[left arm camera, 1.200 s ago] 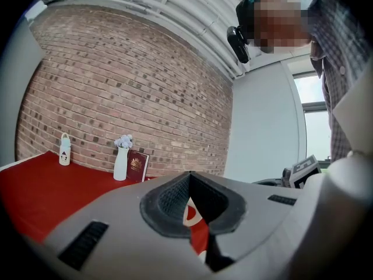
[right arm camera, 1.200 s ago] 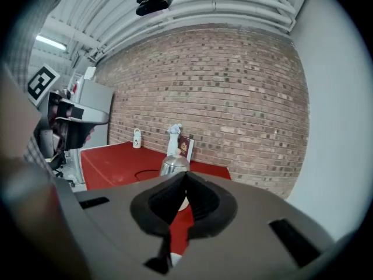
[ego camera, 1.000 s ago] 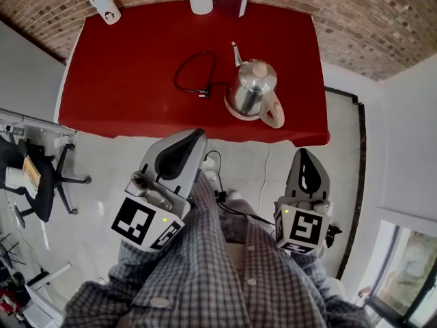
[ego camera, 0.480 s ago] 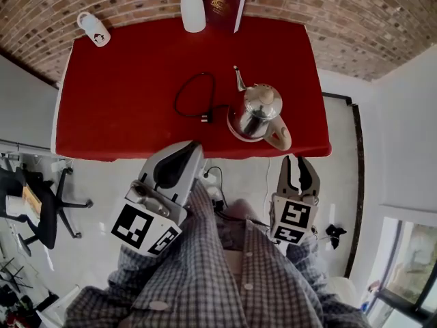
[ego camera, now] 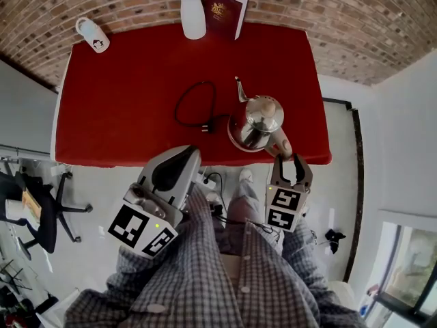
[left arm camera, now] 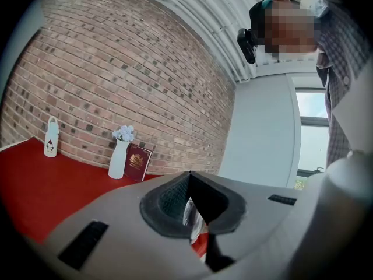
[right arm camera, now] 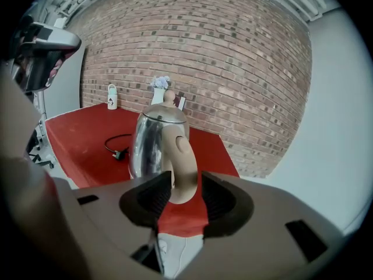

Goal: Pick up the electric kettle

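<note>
A shiny steel electric kettle (ego camera: 256, 121) with a beige handle (ego camera: 282, 144) stands near the front right of the red table (ego camera: 123, 87), its spout pointing away from me. My right gripper (ego camera: 288, 161) is at the table's front edge, right behind the handle. Its jaws are opening. In the right gripper view the handle (right arm camera: 182, 168) stands in the gap of the right gripper (right arm camera: 180, 194), and the pads do not press on it. My left gripper (ego camera: 179, 161) hangs shut and empty in front of the table, left of the kettle. In its own view the left gripper (left arm camera: 189, 206) is also shut.
A black power cord (ego camera: 194, 104) lies looped left of the kettle. At the back edge by the brick wall stand a white vase (ego camera: 192, 16), a dark red book (ego camera: 227, 10) and a small white bottle (ego camera: 92, 34). An office chair (ego camera: 34, 197) is on the floor at the left.
My right gripper has gone from shut to open and moved forward and down to the kettle's handle. My left gripper stayed shut and shifted slightly toward the table.
</note>
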`<state>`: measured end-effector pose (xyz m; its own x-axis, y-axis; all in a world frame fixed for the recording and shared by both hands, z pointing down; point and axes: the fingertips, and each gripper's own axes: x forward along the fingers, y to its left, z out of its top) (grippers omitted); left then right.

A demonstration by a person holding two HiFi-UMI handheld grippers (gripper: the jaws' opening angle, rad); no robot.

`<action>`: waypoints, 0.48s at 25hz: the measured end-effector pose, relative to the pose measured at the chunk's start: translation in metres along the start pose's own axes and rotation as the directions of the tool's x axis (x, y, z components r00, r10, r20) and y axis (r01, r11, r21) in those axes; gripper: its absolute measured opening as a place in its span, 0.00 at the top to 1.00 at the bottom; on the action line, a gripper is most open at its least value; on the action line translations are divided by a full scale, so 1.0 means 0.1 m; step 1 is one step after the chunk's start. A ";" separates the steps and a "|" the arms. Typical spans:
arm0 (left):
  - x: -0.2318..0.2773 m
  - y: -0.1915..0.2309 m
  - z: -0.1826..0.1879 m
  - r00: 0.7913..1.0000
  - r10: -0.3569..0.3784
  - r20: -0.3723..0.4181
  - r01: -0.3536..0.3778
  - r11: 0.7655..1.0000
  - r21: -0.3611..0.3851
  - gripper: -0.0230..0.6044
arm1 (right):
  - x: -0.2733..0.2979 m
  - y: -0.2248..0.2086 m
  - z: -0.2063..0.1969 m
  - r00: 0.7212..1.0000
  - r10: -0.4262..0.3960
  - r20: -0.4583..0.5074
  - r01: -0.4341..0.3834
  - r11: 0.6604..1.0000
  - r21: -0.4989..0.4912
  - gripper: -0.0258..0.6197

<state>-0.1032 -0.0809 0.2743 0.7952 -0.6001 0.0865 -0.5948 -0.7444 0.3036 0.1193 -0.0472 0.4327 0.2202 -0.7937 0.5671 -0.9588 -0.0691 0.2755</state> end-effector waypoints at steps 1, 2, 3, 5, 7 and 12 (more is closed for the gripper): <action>0.03 0.01 -0.02 1.000 0.006 -0.005 -0.006 1.000 0.005 0.95 | 0.04 -0.01 0.01 1.000 0.003 0.000 -0.003 1.000 -0.007 0.70; 0.05 0.02 -0.03 1.000 0.013 -0.009 -0.013 1.000 0.008 0.95 | 0.07 -0.01 0.02 1.000 0.006 0.001 -0.006 1.000 -0.014 0.71; 0.08 0.03 -0.05 1.000 0.022 -0.012 -0.022 1.000 0.009 0.95 | 0.09 -0.02 0.02 1.000 0.007 0.004 -0.007 1.000 -0.020 0.72; 0.15 0.06 -0.08 0.999 0.037 -0.019 -0.037 0.999 0.004 0.95 | 0.11 -0.04 0.02 1.000 0.004 0.010 -0.004 0.999 -0.033 0.74; 0.24 0.10 -0.10 0.998 0.055 -0.031 -0.055 0.998 0.012 0.95 | 0.14 -0.07 0.03 1.000 0.014 0.013 -0.014 0.999 -0.037 0.74; 0.61 0.21 -0.30 0.993 0.086 -0.075 -0.084 0.996 0.032 0.95 | 0.24 -0.18 0.08 0.998 0.064 0.017 -0.062 0.995 -0.076 0.74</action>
<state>-0.0632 -0.1243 0.3141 0.7477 -0.6384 0.1829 -0.6628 -0.7003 0.2651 0.1401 -0.0702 0.4353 0.1554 -0.8067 0.5702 -0.9542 0.0269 0.2981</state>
